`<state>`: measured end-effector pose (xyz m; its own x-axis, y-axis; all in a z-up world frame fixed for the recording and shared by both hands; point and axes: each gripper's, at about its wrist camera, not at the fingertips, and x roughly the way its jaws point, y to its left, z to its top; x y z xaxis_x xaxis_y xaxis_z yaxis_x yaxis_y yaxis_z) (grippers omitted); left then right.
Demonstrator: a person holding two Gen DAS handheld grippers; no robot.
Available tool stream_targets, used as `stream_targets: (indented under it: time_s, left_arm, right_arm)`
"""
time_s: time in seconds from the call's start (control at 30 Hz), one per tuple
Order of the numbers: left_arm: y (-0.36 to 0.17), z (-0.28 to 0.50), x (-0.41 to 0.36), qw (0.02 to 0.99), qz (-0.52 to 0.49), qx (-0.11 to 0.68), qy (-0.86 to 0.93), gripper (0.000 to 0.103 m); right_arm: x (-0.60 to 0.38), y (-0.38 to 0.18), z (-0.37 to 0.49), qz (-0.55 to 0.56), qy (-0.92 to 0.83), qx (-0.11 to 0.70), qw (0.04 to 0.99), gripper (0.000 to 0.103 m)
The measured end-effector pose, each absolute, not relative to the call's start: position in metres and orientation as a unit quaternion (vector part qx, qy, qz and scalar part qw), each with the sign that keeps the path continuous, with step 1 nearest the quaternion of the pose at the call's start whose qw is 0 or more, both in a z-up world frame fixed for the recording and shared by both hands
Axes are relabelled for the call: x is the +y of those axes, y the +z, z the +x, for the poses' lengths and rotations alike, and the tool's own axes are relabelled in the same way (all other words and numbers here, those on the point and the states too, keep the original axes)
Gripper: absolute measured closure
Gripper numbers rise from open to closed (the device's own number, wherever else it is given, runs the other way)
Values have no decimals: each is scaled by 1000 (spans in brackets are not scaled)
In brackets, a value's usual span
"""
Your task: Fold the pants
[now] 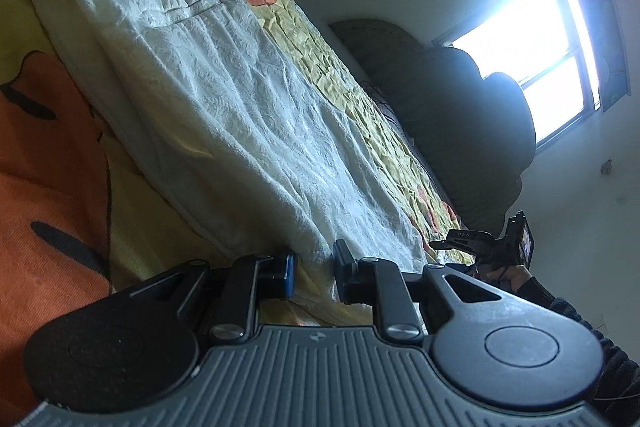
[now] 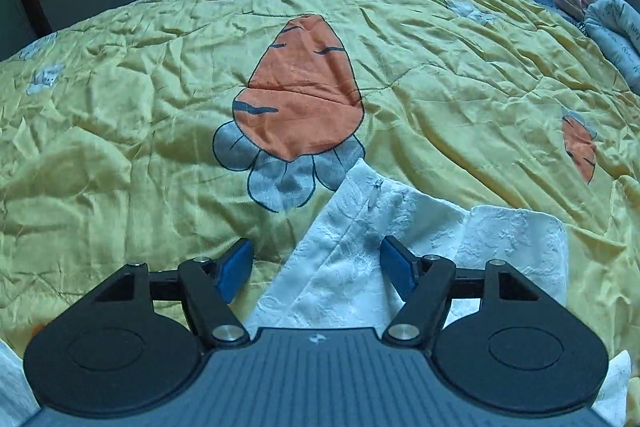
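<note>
While stretched out long on the bed, running straight away from the left claw (image 1: 316, 269): white pants (image 1: 224, 99), textured cloth, flat on the yellow carrot quilt (image 1: 60, 187). Long axis nearly in line with that claw's pointing, near end right at its tips, far end up by the bed's far corner, pocket seam showing partway up. Lying closer to the bed's far long edge than to the near one, by the look of the left wrist view.

Over to the left claw: jaws narrow, only a slim gap, a lip of white cloth sitting right there at the pads (image 1: 290, 275). Pinched or merely nosed up against? Cannot tell from here.

Now the right claw (image 2: 316, 263): jaws well apart, tilted down over a corner of the same white cloth, small zipper (image 2: 376, 195) just beyond the right-hand pad. Cloth under and between the jaws, pads clear of it, nothing held.

Judging the move ahead: probably a lengthwise fold, near end carried up along that long axis toward the far end. Everything turning on both claws sitting at the cloth's ends, not its sides. Right claw looking the readier of the two, needing only to drop and close on the zipper corner.
</note>
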<state>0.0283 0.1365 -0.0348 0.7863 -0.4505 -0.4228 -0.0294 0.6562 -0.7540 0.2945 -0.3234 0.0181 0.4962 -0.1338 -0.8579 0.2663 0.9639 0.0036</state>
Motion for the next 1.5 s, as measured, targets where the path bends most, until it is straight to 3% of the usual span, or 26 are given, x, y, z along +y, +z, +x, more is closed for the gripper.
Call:
stream_targets:
  time_s: [0.03, 0.1, 0.2, 0.43, 0.7, 0.9, 1.17, 1.5]
  left_arm:
    - [-35, 29, 137, 858, -396, 303, -123, 74]
    - [-35, 29, 137, 858, -396, 303, -123, 74]
    - [-35, 28, 137, 858, -396, 303, -123, 74]
    - [-36, 30, 138, 856, -400, 302, -126, 74]
    - [-37, 32, 138, 858, -397, 301, -127, 73]
    - [-37, 33, 137, 861, -390, 301, -128, 72]
    - [-36, 35, 135, 864, -382, 302, -130, 72]
    - [-36, 35, 135, 865, -379, 303, -130, 72]
  right_arm:
    - [-326, 19, 294, 72, -117, 487, 862, 42]
    - [-336, 22, 292, 95, -127, 482, 862, 71]
    - [-364, 25, 280, 187, -127, 466, 855, 94]
    - [-402, 51, 216, 308, -90, 367, 873, 96]
    - [-446, 90, 85, 389, -58, 247, 886, 96]
    - [-470, 60, 9, 442, -84, 243, 859, 96]
    - [-483, -5, -30, 555, -117, 228, 791, 94]
    - [-494, -12, -49, 580, -129, 196, 780, 92]
